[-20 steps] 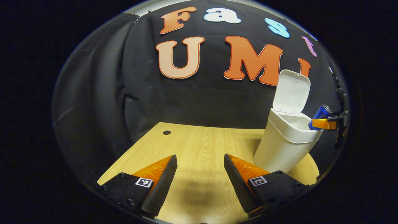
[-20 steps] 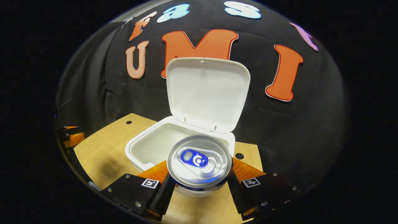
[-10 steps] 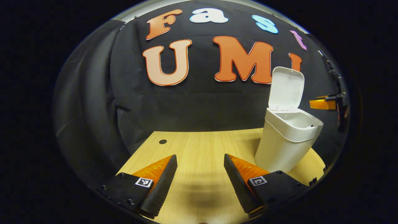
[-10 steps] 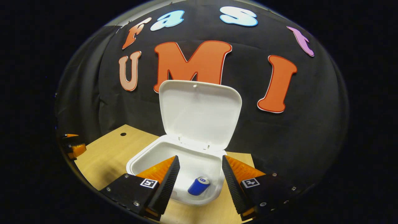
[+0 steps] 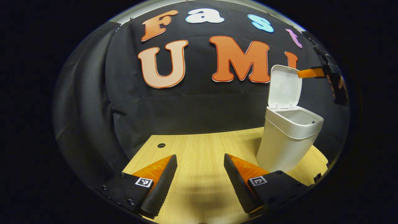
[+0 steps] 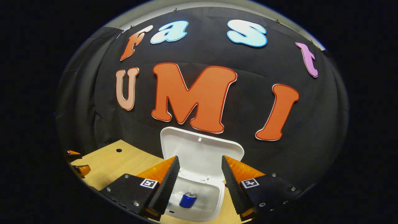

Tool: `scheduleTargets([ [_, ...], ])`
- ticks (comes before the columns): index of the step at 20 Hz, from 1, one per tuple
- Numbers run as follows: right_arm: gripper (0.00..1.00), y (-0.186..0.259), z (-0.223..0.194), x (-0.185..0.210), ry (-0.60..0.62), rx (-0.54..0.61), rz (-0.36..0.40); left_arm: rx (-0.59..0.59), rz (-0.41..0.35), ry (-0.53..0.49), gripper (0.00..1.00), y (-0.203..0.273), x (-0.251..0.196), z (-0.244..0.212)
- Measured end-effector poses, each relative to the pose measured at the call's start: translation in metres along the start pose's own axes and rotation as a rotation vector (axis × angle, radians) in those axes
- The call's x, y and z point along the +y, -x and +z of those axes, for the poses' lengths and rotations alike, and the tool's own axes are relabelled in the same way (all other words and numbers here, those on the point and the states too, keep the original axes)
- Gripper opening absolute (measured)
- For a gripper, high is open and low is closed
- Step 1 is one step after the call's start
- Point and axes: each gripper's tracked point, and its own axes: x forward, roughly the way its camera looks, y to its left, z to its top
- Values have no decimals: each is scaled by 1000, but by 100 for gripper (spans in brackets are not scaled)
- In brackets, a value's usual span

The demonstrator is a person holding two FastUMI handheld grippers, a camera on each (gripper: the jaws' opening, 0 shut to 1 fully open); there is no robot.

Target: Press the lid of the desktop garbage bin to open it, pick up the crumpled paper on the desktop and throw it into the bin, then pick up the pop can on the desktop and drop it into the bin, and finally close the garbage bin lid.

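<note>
Left gripper view: left tongs (image 5: 199, 183) wide open, nothing between the fingers, low over the wooden surface (image 5: 202, 155). White garbage bin (image 5: 287, 143) upright at far right of the surface, lid (image 5: 284, 88) raised and standing nearly vertical behind the opening. Inside of the bin hidden from this side angle. Right tongs (image 5: 311, 73) seen small at the right edge, level with the lid's top, beside it, apart from it; a hand (image 5: 339, 88) gripping behind.

Right gripper view, from above the bin (image 6: 199, 202): right tongs (image 6: 199, 183) wide open, holding nothing, hanging over the open mouth. Blue pop can (image 6: 187, 200) lying on its side at the bin's bottom, between the two fingers as framed. Lid (image 6: 202, 152) upright behind. Left tongs (image 6: 77, 161) at the far left edge over the surface (image 6: 124, 161). Crumpled paper not made out.
</note>
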Motion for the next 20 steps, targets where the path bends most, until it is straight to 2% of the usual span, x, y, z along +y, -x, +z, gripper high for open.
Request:
scheduleTargets([
  [1,82,-3,8,0,-5,-9,-5,0,6,5,96,0,3,0],
  [6,82,-21,36,-4,-12,-36,-29,-4,39,16,96,-7,19,-3],
  [7,82,-28,43,-7,-15,-38,-39,-4,46,21,92,-8,23,-3],
  [8,82,-31,47,-10,-20,-38,-45,-3,51,25,96,-9,25,-4],
  [9,82,-34,50,-11,-26,-34,-49,-3,52,28,96,-9,25,-5],
  [16,82,-62,43,-10,-82,32,-49,-2,69,36,96,-11,33,-7],
  [20,82,-54,36,-6,-130,50,-48,-1,70,39,96,-10,34,-9],
])
